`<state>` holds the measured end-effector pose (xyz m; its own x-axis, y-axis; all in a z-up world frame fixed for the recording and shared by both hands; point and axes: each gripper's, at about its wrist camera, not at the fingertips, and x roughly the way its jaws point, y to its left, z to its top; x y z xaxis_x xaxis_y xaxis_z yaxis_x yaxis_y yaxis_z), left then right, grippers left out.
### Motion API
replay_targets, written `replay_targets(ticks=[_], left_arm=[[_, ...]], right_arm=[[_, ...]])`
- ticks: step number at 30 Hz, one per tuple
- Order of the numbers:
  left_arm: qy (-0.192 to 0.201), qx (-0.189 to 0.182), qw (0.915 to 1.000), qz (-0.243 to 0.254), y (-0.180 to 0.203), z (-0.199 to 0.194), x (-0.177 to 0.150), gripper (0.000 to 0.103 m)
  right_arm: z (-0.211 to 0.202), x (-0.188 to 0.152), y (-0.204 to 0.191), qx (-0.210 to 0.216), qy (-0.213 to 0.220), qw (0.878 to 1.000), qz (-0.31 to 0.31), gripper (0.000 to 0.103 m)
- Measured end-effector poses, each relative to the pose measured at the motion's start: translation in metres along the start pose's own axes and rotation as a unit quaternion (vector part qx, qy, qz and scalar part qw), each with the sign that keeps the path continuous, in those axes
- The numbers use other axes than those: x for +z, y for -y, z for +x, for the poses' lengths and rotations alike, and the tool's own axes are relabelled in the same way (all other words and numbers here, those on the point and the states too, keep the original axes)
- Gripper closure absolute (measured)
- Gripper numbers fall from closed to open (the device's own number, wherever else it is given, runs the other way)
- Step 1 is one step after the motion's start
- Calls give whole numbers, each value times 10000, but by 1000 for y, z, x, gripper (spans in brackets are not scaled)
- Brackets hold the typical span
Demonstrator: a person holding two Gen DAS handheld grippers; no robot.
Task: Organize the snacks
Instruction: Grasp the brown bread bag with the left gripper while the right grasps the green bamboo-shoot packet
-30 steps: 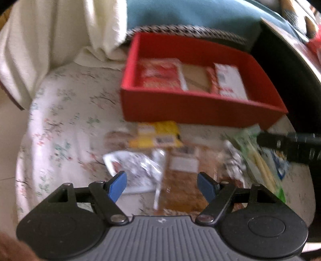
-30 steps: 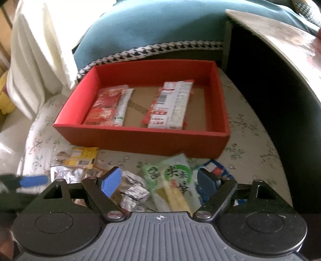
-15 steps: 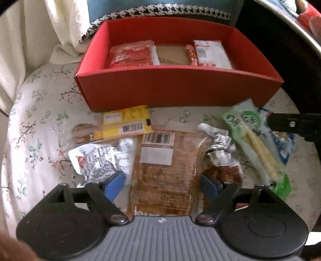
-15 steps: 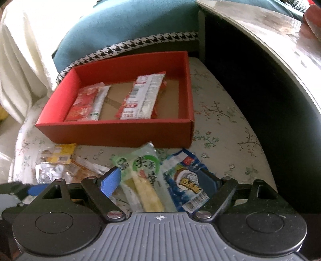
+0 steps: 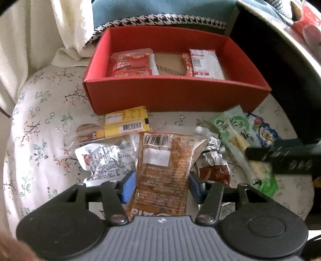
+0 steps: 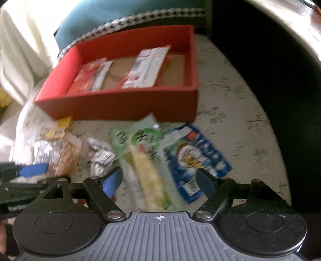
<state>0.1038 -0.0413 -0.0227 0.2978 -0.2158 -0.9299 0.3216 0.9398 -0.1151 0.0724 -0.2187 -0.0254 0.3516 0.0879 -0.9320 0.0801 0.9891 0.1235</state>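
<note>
A red box holds a red snack pack and a white-and-red pack. Loose snacks lie in front of it on a floral cushion. My left gripper is open, its jaws on either side of a clear brown biscuit pack. My right gripper is open above a green-and-yellow pack and a blue pack. The red box also shows in the right wrist view.
A yellow pack, a white foil pack and a silver-brown wrapper lie around the biscuit pack. A dark table stands at the right. A cream cloth and a blue cushion lie behind.
My left gripper has moved down and forward so its jaws now flank the biscuit pack. My right gripper has moved right and lower over the green and blue packs.
</note>
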Motion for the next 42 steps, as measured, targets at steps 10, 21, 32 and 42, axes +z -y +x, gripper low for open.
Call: replay_targets(ticks=[10, 21, 32, 42], left_arm=[[-274, -21, 9996, -39, -4, 12, 0, 54], [-269, 59, 9996, 39, -3, 20, -3, 43], [-178, 143, 9994, 276, 7, 16, -4, 54], [170, -199, 9997, -9, -10, -15, 5, 56]], right_arm=[[6, -8, -24, 105, -307, 9987, -401, 37], [19, -13, -40, -440, -200, 9977, -481, 27], [10, -17, -43, -277, -107, 9964, -799, 56], [-16, -9, -39, -108, 231, 9984, -508, 57]])
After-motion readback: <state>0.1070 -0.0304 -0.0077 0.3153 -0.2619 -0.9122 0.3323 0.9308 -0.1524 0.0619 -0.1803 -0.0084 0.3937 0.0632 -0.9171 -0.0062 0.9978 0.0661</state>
